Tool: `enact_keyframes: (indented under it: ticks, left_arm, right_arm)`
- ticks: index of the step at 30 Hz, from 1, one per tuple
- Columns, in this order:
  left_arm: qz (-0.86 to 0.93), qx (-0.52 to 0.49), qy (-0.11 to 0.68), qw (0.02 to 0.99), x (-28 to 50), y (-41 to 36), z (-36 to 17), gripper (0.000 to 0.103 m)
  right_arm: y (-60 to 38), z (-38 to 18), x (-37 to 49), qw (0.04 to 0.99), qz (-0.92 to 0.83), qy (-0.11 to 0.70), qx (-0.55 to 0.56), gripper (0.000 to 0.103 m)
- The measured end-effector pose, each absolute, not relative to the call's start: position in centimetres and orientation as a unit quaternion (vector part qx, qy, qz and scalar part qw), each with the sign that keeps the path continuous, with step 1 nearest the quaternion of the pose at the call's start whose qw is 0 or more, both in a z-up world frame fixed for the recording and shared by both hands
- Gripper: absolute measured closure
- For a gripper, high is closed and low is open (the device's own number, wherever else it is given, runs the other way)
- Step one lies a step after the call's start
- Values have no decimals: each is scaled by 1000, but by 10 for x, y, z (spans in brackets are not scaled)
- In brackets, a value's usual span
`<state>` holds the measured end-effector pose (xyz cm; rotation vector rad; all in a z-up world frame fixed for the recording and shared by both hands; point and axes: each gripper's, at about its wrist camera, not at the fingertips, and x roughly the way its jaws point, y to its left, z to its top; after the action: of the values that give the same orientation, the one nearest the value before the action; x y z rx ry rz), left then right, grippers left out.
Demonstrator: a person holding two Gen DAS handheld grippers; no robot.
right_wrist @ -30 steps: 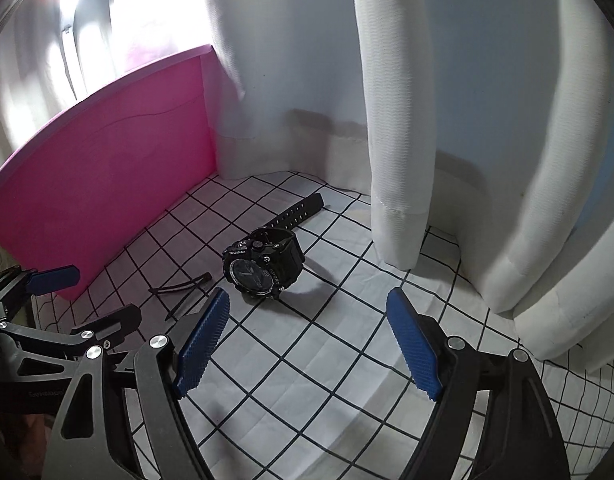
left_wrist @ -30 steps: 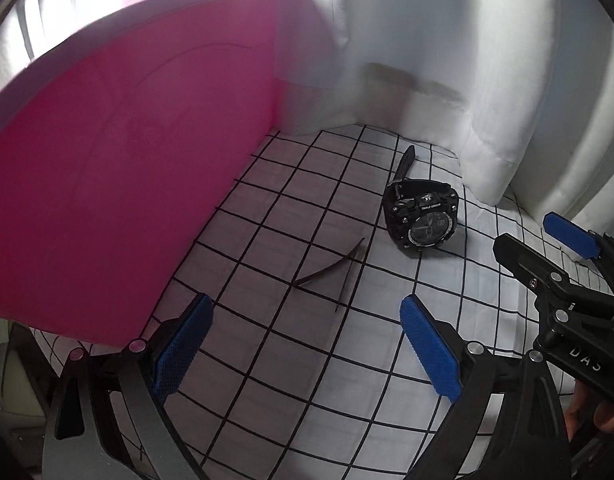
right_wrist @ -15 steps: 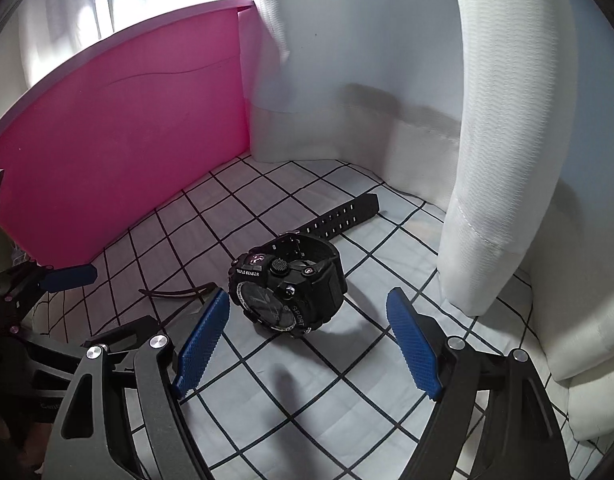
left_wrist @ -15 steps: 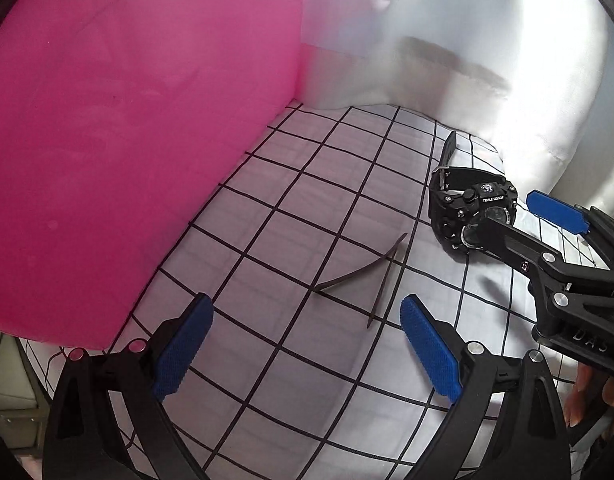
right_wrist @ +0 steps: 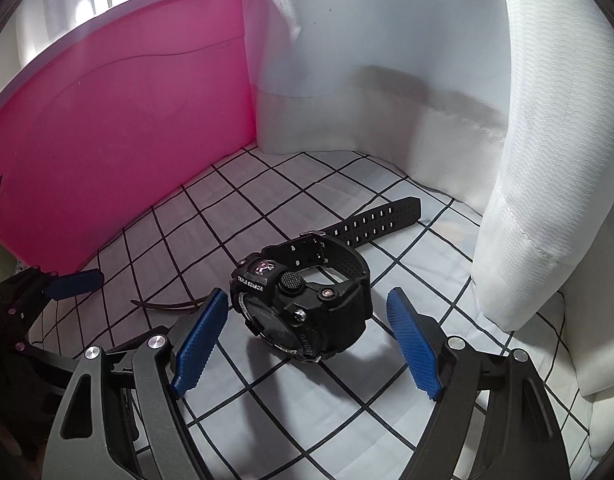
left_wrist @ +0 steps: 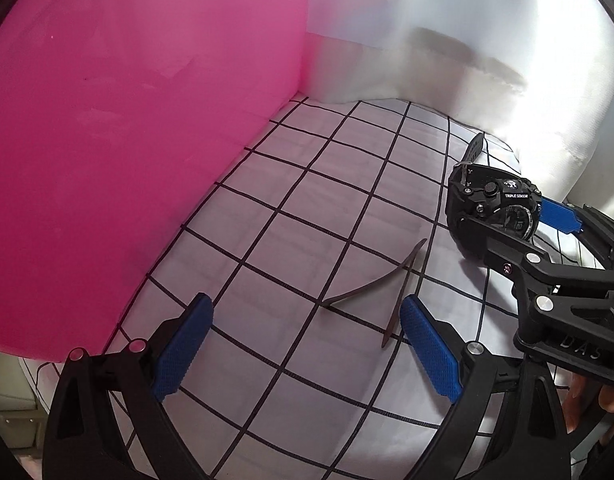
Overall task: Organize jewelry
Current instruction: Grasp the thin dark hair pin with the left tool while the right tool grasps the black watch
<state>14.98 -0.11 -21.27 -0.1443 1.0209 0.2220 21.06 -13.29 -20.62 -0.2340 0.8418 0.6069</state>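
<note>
My right gripper (right_wrist: 307, 344) is spread wide, fingers either side of the watch (right_wrist: 303, 304), not touching it yet. Left gripper (left_wrist: 303, 352) also wide, holding nothing, low over the grid cloth (left_wrist: 267, 216) w/ the thin brown strap (left_wrist: 371, 292) lying just ahead of its right finger (left_wrist: 429, 350).

Watch sits on the cloth, tipped on its side: case toward me, face angled down-left, one band (right_wrist: 371, 220) trailing flat toward the white curtain (right_wrist: 547, 160), the other curled into a loop behind the case. Pink board (right_wrist: 119, 128) stands along the left edge.

Handling, my guess: chunky resin case, prob the heaviest bit, stiff and tough, not fragile apart from maybe the crystal. Bands are rubbery, bendy, will flop and swing if I lift by the case alone. Surface looks matte and knobby w/ buttons, so the ridged blue pads should bite ok, not slippery.

Where to grab: across the case sides, pads on the flat flanks, not on the round crown knob (right_wrist: 291, 280), which could make it pivot or roll out. It's tilted, so closing may rock it flat first; squeeze slow. Grabbing the loose band is 2nd choice: easy pinch but the case would dangle.

Brown strap: v. light, thin, curved up off the cloth at one end, prob springy. Pinch it at the raised end; flat part would be hard to get under on soft cloth.
</note>
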Motion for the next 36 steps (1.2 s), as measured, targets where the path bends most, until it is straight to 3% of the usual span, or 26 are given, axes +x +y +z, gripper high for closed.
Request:
enact_keyframes:
  ticks: [19,22,31,33,36]
  left_arm:
    - [112,-62,477,870,177,-15,-220,10]
    - [109,-68,475,871,176,-14,-221,12]
    - [107,-64,463,878,169,-15,-216,32]
    - [105,-63,460,879,169,-17,-215,41]
    - [97,-57,456,883,171,-20,-214,64]
  right_arm:
    - [-143,-205,216,872,279,394,-82,27]
    - [-147,-204,216,871,283,394,-75,33]
    - [-161,-204,213,876,273,395,-50,35]
    - [-165,-204,212,877,268,396,-43,35]
    - [-172,-203,207,880,259,396,-38,35]
